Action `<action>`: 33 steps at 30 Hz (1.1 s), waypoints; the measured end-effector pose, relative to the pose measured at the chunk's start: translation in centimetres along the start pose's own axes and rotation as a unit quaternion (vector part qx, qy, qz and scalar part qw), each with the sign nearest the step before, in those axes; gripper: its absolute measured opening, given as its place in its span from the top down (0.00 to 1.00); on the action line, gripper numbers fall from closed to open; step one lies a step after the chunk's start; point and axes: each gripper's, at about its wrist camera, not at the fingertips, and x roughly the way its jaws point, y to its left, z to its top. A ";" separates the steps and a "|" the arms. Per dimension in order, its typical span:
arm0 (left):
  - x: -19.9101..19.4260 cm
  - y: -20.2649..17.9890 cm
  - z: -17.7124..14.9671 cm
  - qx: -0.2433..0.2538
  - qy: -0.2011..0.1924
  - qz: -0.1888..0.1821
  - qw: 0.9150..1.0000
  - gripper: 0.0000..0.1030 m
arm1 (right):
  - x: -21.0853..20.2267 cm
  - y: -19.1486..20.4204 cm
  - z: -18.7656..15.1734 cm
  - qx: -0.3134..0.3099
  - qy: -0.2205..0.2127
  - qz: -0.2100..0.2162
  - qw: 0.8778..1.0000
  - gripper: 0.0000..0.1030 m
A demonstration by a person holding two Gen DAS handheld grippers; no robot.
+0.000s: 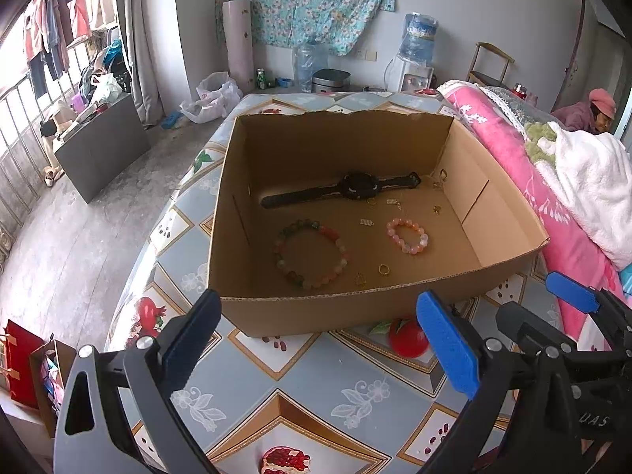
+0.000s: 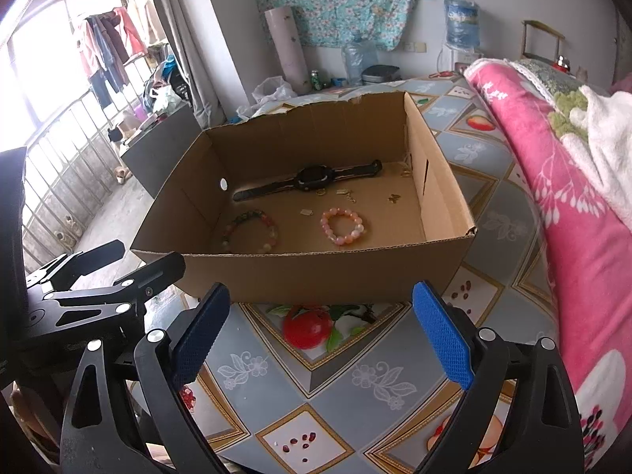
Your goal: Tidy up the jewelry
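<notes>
**Two grippers hovering short of the jewelry box**

Both the left gripper (image 1: 320, 339) and right gripper (image 2: 320, 331) are hanging spread wide, empty, just before the cardboard box (image 2: 316, 272). Inside it are lying a black watch (image 1: 357, 187), two bead bracelets (image 1: 312, 254) and little gold bits.

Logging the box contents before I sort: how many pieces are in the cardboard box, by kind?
Watch: 1
Bead bracelets: 2, one multicoloured, one pink
Gold rings: 2
Other small gold or silver pieces: about 6, too small to identify
Total: about 11, all inside the cardboard box
</notes>
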 end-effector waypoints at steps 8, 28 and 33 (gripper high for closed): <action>0.0 -0.1 0.0 0.001 0.000 0.001 1.000 0.05 | 0.1 -0.1 0.0 -0.002 0.000 0.002 1.000 0.13; 0.0 -0.1 -0.1 0.001 0.000 0.002 1.000 0.05 | 0.0 -0.1 0.0 -0.003 -0.001 0.004 1.000 0.13; 0.0 -0.1 -0.1 0.002 0.000 0.003 1.000 0.05 | 0.0 -0.1 -0.1 -0.003 0.000 0.003 1.000 0.13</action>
